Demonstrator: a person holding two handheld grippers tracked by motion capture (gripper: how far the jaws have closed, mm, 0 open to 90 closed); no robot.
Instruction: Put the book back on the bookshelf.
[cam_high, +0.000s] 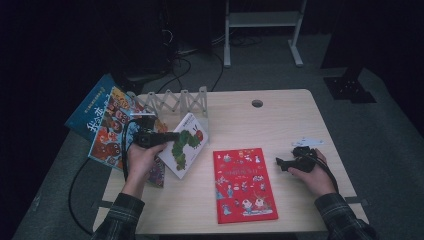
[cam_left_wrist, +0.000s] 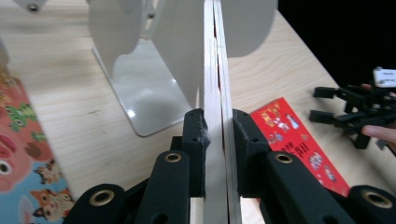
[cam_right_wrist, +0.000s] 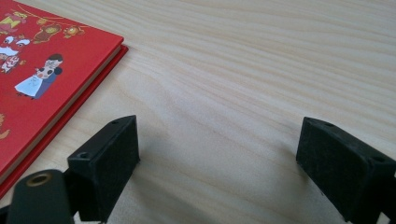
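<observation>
Right now I have the left gripper (cam_high: 167, 136) clamped on the caterpillar picture book (cam_high: 186, 145), its jaws pinched tight on the book's edge. In the left gripper view the book (cam_left_wrist: 215, 116) runs straight out between the two pads, edge-on, its far end up against the white expanding book rack (cam_left_wrist: 140, 84). From the high view the book is tilted, raised off the wooden table (cam_high: 280, 115), just in front of the rack (cam_high: 172, 102) at the table's back left. My right gripper (cam_high: 280, 163) rests low over the table near the right edge, jaws spread wide with nothing between them; in the right gripper view bare wood lies between the pads, and the red picture book (cam_right_wrist: 42, 74) sits flat just off to one side, clear of the jaws. That red book (cam_high: 244, 184) lies between my two hands. More picture books (cam_high: 107, 130) are stacked at the left edge.
</observation>
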